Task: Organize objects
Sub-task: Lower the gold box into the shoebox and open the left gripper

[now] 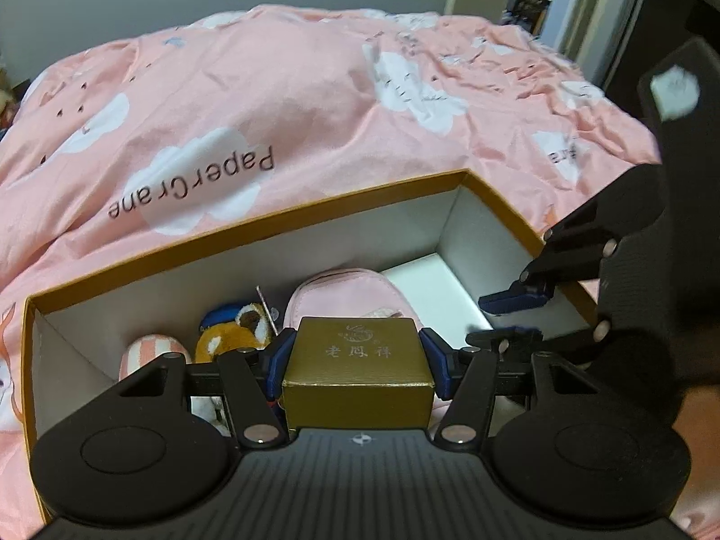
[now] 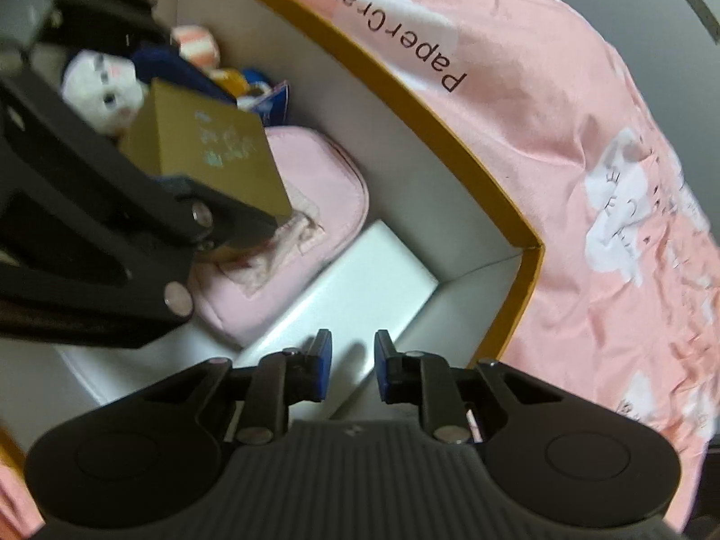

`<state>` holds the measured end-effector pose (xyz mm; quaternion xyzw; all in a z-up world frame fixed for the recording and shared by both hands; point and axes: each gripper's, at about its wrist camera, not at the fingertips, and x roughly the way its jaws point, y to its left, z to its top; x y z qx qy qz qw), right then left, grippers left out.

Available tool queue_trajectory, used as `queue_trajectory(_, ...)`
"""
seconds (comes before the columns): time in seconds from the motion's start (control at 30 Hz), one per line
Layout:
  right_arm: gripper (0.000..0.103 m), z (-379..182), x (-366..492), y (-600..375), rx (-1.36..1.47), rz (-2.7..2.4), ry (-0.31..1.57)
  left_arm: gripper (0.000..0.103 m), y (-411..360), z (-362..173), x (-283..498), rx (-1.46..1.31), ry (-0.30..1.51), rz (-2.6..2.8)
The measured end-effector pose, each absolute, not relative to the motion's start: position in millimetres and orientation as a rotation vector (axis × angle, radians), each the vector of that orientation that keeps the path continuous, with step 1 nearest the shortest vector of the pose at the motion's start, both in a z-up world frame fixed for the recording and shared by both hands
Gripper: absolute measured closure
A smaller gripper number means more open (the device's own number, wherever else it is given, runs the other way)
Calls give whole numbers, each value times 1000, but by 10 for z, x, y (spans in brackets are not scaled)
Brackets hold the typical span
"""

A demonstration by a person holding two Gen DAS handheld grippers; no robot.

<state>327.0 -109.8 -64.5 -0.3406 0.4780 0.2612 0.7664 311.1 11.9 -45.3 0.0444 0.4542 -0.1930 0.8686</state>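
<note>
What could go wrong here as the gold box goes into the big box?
The gold box, clamped in the left gripper, hangs over the pink pouch and plush toys; set down there, it may sit tilted or slide. The right gripper, empty, is close beside it inside the big box, so the two may bump.

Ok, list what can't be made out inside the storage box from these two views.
- Left wrist view: the gold box, held in the left gripper, hides the front of the pink pouch and the floor beneath.
- Right wrist view: the left gripper's arm covers most of the white plush.
- Both views: the gold box's lettering is too small or blurred to read.
</note>
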Motion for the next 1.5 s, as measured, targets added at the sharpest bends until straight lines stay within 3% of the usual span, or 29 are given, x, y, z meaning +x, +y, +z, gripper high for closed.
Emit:
queue_trajectory(0.17, 84, -258, 3102, -1242, -633, 542, 953, 36, 172, -275, 2982, 41, 969, -523)
queue_trajectory(0.37, 84, 21, 3072, -1489, -382, 639, 1017, 36, 148, -171, 2773, 75, 1013, -571)
queue_trajectory(0.43, 78, 44, 3065, -1519, -318, 657, 1035, 36, 123, -216, 2738, 104, 1036, -567)
queue_trajectory(0.8, 79, -370, 3164, -1394, -192, 758, 1163, 36, 113, -592, 2965, 20, 1308, -499)
queue_trajectory(0.97, 87, -573, 3275, -1359, -127, 790, 1248, 36, 142, -769, 3013, -18, 1383, -483)
queue_trajectory(1.17, 86, -730, 3306, -1347, -103, 806, 1296, 22, 152, -878, 3022, -43, 1428, -520)
queue_trajectory(1.27, 86, -757, 3301, -1319, -121, 810, 1294, 22, 158, -854, 3012, -54, 1431, -540)
queue_trajectory(1.43, 85, -715, 3303, -1315, -148, 812, 1268, 42, 249, -731, 2985, -84, 1410, -563)
queue_trajectory(1.5, 85, -720, 3304, -1305, -151, 826, 1276, 60, 267, -724, 2983, -83, 1405, -565)
